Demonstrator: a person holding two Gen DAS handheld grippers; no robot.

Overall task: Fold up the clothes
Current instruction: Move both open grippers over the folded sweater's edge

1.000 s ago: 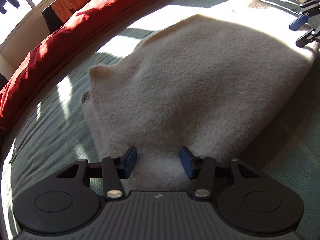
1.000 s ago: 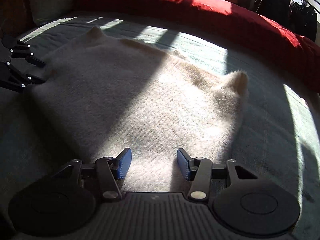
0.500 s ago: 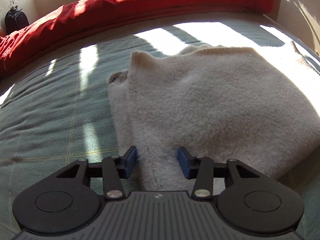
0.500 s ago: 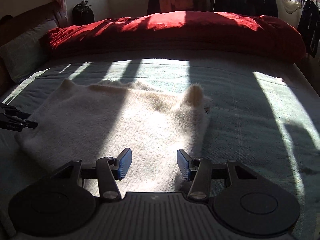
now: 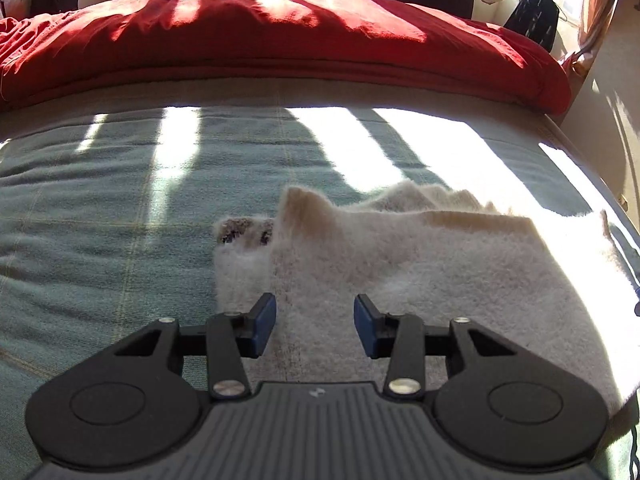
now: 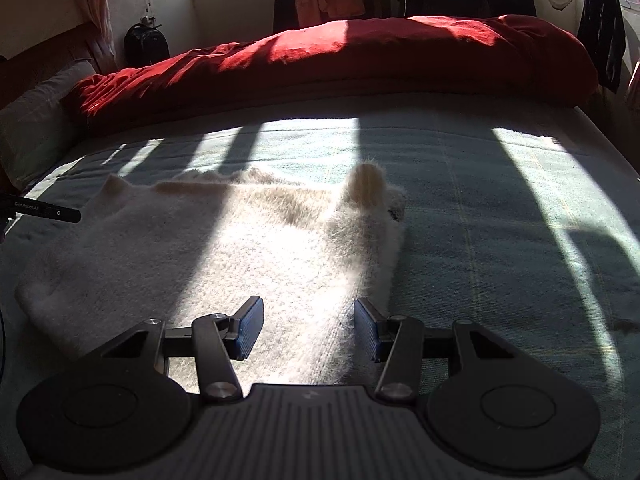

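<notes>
One fluffy white garment (image 5: 420, 264) lies beneath two parted claws.

Bed with green blanket (image 5: 120, 216), fluffy white garment (image 5: 440, 264) and red duvet (image 5: 280, 40) on it.

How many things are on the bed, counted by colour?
White: 1, the fluffy sweater
Red: 1, the duvet
Grey: 1, the pillow
Total: 3, all lying on the green blanket
</notes>
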